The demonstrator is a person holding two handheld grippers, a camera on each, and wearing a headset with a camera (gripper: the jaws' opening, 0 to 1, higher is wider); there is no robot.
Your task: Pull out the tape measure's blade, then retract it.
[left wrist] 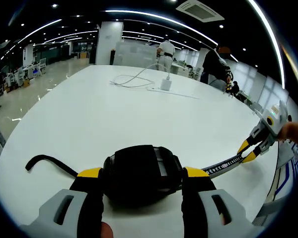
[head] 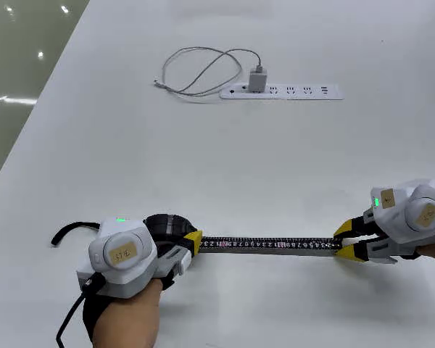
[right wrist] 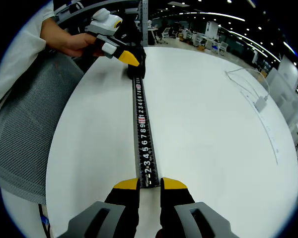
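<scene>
A black tape measure case (head: 168, 229) lies on the white table near its front left, with my left gripper (head: 191, 246) shut around it. In the left gripper view the case (left wrist: 141, 171) sits between the yellow-tipped fingers (left wrist: 89, 173). Its dark numbered blade (head: 272, 243) runs flat along the table to the right. My right gripper (head: 346, 241) is shut on the blade's end. In the right gripper view the blade (right wrist: 141, 124) stretches away from my right gripper (right wrist: 150, 184) to the case (right wrist: 136, 67). A black wrist strap (head: 69, 231) trails left of the case.
A white power strip (head: 290, 91) with a plugged-in charger (head: 257, 78) and a looped white cable (head: 199, 69) lies at the back of the table. The table's left edge (head: 29, 138) drops to a shiny floor. People stand in the far background (left wrist: 216, 62).
</scene>
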